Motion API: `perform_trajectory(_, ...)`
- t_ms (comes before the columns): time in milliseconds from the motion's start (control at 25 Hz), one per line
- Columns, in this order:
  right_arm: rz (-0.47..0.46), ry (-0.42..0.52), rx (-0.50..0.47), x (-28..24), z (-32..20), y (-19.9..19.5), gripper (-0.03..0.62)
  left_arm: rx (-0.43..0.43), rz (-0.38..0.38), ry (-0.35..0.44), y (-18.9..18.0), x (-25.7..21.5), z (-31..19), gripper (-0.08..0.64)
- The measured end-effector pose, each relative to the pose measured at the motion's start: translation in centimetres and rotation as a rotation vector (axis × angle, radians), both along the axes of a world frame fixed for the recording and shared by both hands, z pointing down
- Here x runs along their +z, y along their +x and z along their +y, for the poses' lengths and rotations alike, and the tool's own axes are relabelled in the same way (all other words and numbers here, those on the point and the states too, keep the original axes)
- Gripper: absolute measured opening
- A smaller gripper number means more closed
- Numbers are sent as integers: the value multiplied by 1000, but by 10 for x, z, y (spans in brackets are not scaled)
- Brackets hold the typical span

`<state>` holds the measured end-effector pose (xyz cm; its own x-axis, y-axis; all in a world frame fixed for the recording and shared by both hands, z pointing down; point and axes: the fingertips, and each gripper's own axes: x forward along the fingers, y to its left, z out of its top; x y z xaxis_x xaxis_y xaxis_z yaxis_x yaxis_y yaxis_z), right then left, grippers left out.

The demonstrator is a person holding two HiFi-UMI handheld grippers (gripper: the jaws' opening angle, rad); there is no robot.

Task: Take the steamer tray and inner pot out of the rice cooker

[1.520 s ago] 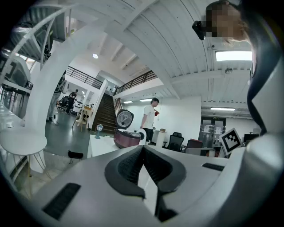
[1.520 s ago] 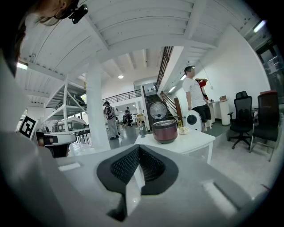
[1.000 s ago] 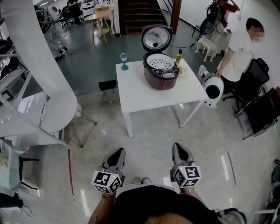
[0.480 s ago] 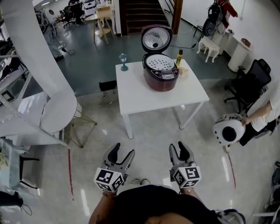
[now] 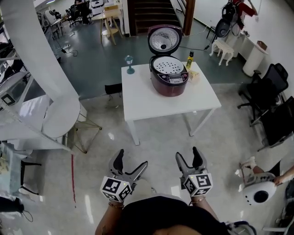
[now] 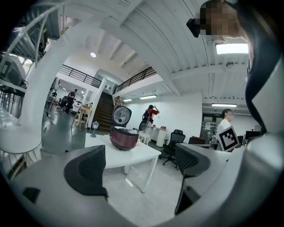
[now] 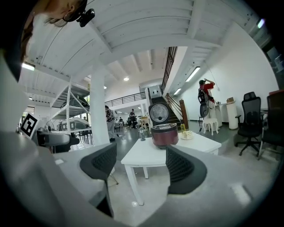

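floor (image 5: 156, 147): pale, glossy | landmark: white table (image 5: 147, 98) | behind table: dark staircase (image 5: 151, 13) | right of table: black office chairs (image 5: 265, 87) | left of table: white column (image 5: 36, 55)

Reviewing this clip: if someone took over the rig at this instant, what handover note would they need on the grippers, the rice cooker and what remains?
left gripper: jaws opening, nothing between them.
right gripper: jaws opening, also empty.
Both are out in front of the person, over the floor, well short of the white table.
The rice cooker stands on that table with its lid up. The steamer tray sits in its top, and the inner pot is hidden beneath it.
Done: nothing taken out yet.
Left: approach the table, lift out the tray, then the inner pot.
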<state>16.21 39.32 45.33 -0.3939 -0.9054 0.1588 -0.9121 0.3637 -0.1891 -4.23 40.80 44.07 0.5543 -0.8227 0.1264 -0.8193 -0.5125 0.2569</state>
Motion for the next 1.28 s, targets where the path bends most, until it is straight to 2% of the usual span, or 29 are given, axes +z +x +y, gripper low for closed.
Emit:
perform_trajectory(200,20,48,-7,1,-9,2,333,33,-27,-11,5,9,-6,466)
perform_trajectory(360,6,22,-23,12,-30,-6,333,34,-5,-32,4,17,-25,466)
perform_trajectory(480,19,37,-34,14,-53,-13,333,29,-12,-7,-1,18,-52,466)
perform_trajectory(680,27,41,-7,10,-117,-11,333,38,7,7,-4,11,-123,465)
perform_trajectory(880,49,72,18,-3,-197,-9,333,81,-13,40,-3,-1,-204,465)
perform_trajectory(1080,23,85,87,-18,-277,2,333,102,-6,46,-4,-14,-288,465)
perform_trajectory(1280,41,117,152,-30,-352,19,333,112,1,69,-5,-24,-367,465)
